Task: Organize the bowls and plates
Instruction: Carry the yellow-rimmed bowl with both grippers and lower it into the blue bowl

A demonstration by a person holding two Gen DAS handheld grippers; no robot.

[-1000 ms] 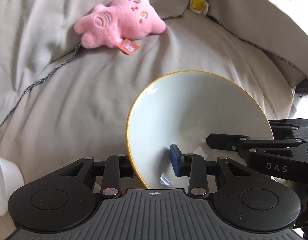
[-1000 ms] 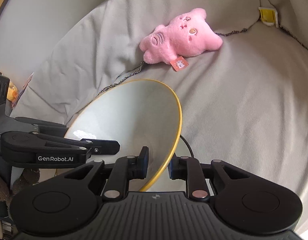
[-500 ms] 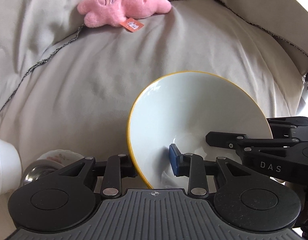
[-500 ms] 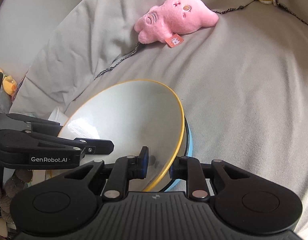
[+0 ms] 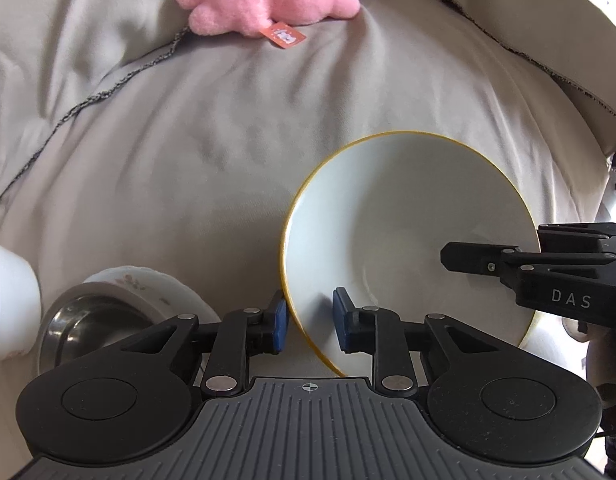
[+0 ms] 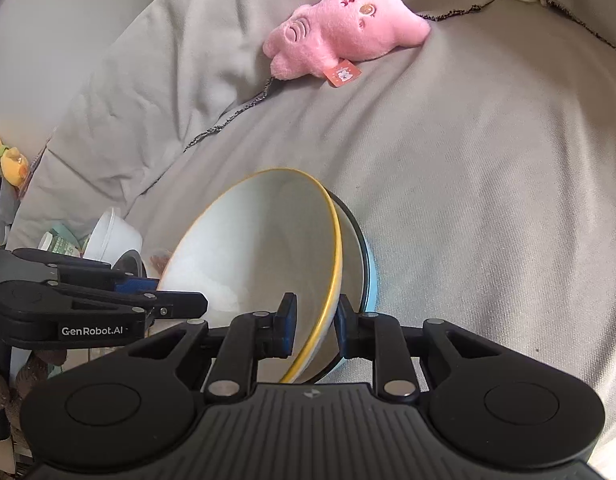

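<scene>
The yellow-rimmed bowl (image 6: 264,256) sat nested inside the blue bowl (image 6: 367,276) on the grey sofa cover (image 6: 487,200). It leaned somewhat to one side inside the lower bowl rather than lying level.

The left gripper (image 5: 309,322) straddled the near-left part of the yellow rim. A gap showed on both sides of the rim, so its jaws were released. The right gripper (image 6: 315,322) straddled the opposite part of the rim, along with the wall of the blue bowl beneath it. Gaps showed here too, so this gripper also appeared released, though the bowl wall hid the inner face of one pad and contact could not be ruled out.

Progress, judged from the layout: one stacking step was complete or all but complete, with two large bowls combined into one stack.

Remaining items, seen to the left of the stack:
- a steel-lined floral bowl (image 5: 120,312), lying on its side;
- a white cup (image 6: 112,236), just beside the floral bowl.

These were still loose and apart from the stack. They probably need collecting or nesting next. No plates showed in either view.

A pink plush toy (image 5: 264,0) lay at the back of the sofa, well apart from the dishes. It played no part in the work.
</scene>
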